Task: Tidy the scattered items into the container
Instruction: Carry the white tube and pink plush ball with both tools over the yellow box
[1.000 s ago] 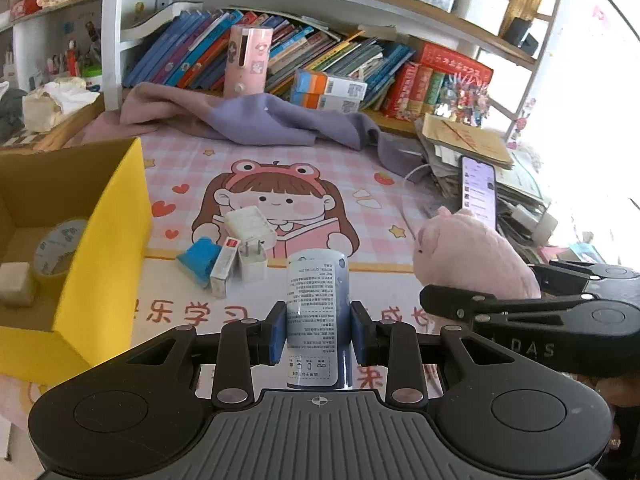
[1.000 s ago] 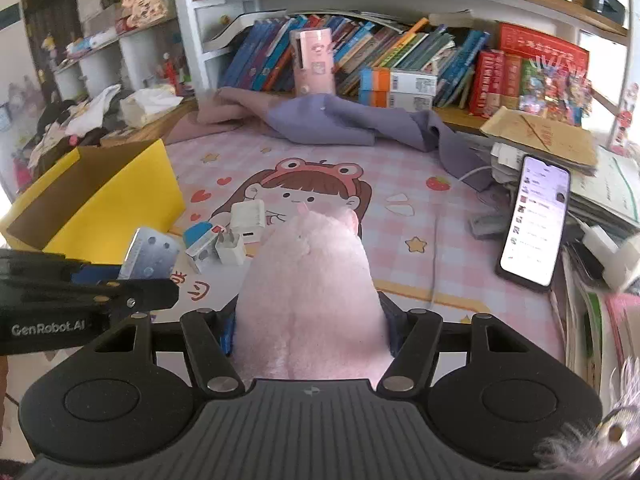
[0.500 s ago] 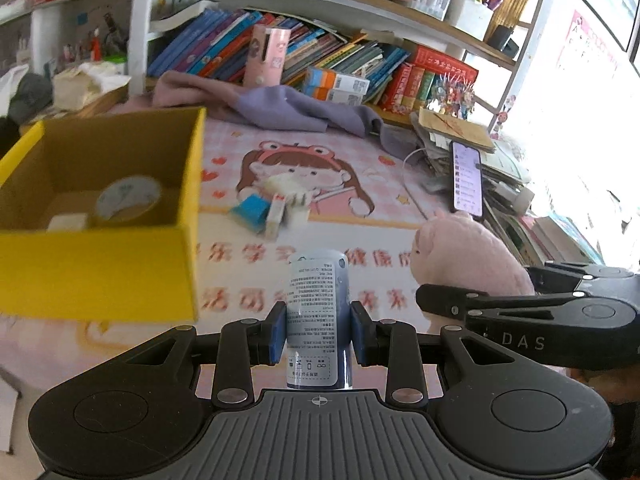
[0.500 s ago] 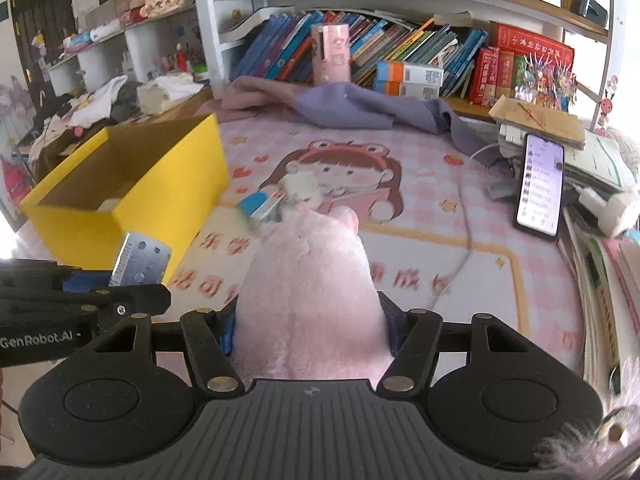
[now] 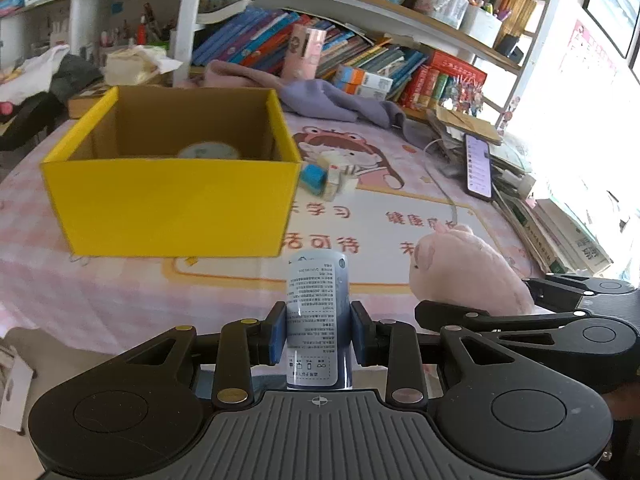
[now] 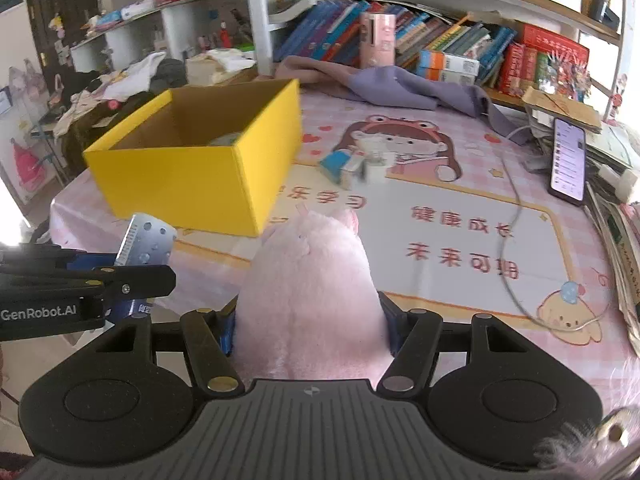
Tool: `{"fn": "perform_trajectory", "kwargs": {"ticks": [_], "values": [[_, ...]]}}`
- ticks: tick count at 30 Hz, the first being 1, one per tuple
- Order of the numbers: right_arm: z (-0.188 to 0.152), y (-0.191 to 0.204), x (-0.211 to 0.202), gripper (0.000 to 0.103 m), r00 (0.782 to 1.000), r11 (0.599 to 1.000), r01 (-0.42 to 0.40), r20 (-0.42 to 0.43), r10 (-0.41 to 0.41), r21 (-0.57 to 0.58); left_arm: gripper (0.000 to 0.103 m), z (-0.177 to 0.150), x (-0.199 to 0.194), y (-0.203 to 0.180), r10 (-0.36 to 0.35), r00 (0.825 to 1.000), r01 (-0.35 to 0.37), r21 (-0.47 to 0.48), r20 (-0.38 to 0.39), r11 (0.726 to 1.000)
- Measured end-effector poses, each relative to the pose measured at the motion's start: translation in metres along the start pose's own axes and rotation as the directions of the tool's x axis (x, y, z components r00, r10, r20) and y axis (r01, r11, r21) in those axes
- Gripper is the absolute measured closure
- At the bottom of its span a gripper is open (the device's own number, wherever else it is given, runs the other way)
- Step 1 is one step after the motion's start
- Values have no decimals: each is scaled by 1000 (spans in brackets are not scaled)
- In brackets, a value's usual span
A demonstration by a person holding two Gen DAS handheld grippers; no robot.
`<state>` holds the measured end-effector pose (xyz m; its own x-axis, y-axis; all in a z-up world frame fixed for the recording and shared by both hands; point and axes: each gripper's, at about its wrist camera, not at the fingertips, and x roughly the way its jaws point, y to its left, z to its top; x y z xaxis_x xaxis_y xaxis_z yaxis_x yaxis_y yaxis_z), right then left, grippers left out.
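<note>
1. Fingers of the left gripper (image 5: pixel 318 332) are clenched on a blue-and-white tube (image 5: pixel 318 316) with fine print on its label; the blue pads press its two sides and it stands upright between them.
2. Fingers of the right gripper (image 6: pixel 310 320) are clamped on a pink plush toy (image 6: pixel 310 296), which fills the gap between the pads and bulges above them.
3. In the left wrist view the plush toy (image 5: pixel 464 272) and the right gripper's black arms show just to the right of the tube; in the right wrist view the left gripper (image 6: pixel 132 276) shows at the left edge with the crimped silver end of the tube (image 6: pixel 146 246) sticking up from it.
4. Both held things hang over the near edge of the surface (image 5: pixel 120 292), which is covered by a pink checked cloth with a cartoon girl printed on it.
5. Farther in, on the left part of the surface, stands the yellow cardboard box (image 5: pixel 172 204), its top open. A round roll of tape (image 5: pixel 208 151) lies inside near its back wall.
6. Just beside the box's right far corner lies a small cluster: a blue block (image 5: pixel 314 176) and white plug-like pieces (image 5: pixel 340 180), blurred and touching or nearly so.
7. On the right side a phone (image 5: pixel 478 168) lies with its screen lit, and a white cable (image 6: pixel 516 216) runs across the cloth near it.
8. Behind, a purple cloth (image 5: pixel 332 100) is bunched against the shelf of books (image 5: pixel 360 60), with a pink carton (image 5: pixel 306 52) standing upright behind it.
</note>
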<state>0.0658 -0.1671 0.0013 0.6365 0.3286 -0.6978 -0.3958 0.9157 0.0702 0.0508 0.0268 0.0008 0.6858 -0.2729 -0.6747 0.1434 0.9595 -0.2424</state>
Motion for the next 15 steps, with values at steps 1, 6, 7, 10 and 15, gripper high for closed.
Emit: {"fn": "perform_trajectory", "kwargs": {"ticks": [1,6,7,10,15], "values": [[0,6,-1,42,1000,1000,-3,0,3,-5,72,-1,-3,3,2,1000,-2,-1,1,1000],[-2,30,0,42,1000,999,-25,-9,25,-36,72,-6,-15,19,14,1000,-13,-17,15,1000],[-1,33,0,42,1000,999,-29,-10,29,-42,72,-7,-17,21,15,1000,-15,-21,17,1000],[-1,44,1,42,999,997,-43,-13,42,-61,72,-10,-22,30,21,1000,-21,-33,19,999],[0,61,4,42,998,994,-66,-22,65,-84,72,-14,-28,42,37,999,-36,-55,19,998]]}}
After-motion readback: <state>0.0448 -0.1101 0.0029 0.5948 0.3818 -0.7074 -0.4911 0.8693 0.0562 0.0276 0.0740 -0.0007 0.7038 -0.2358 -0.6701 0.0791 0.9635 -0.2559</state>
